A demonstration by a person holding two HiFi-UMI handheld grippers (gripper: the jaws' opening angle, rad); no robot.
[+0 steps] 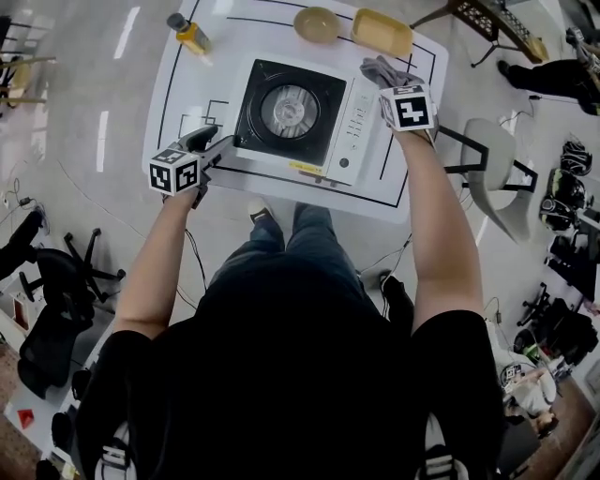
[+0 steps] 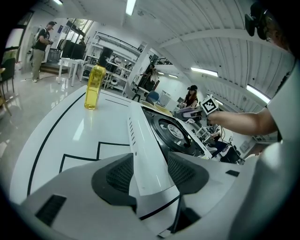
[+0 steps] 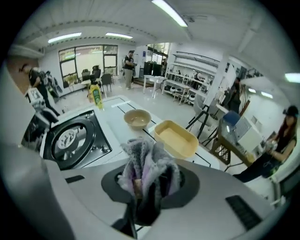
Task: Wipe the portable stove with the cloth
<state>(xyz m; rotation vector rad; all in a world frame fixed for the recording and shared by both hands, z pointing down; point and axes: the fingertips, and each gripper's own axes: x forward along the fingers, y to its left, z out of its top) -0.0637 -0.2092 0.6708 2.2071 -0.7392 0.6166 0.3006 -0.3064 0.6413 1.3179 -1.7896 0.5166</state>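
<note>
The portable stove (image 1: 291, 112), black on top with a white control panel on its right, sits mid-table. My left gripper (image 1: 220, 148) is at the stove's front left corner. In the left gripper view its jaws (image 2: 152, 176) straddle the stove's white side edge (image 2: 140, 140) and press on it. My right gripper (image 1: 389, 80) hovers over the far right of the control panel, shut on a bunched grey cloth (image 1: 384, 70). In the right gripper view the cloth (image 3: 147, 164) bulges out between the jaws, with the stove (image 3: 70, 138) to the left.
On the white table (image 1: 187, 94), a yellow bottle (image 1: 192, 36) stands far left; a tan bowl (image 1: 317, 23) and a yellow tray (image 1: 382, 31) lie behind the stove. A white chair (image 1: 497, 164) stands right of the table. People stand in the room beyond.
</note>
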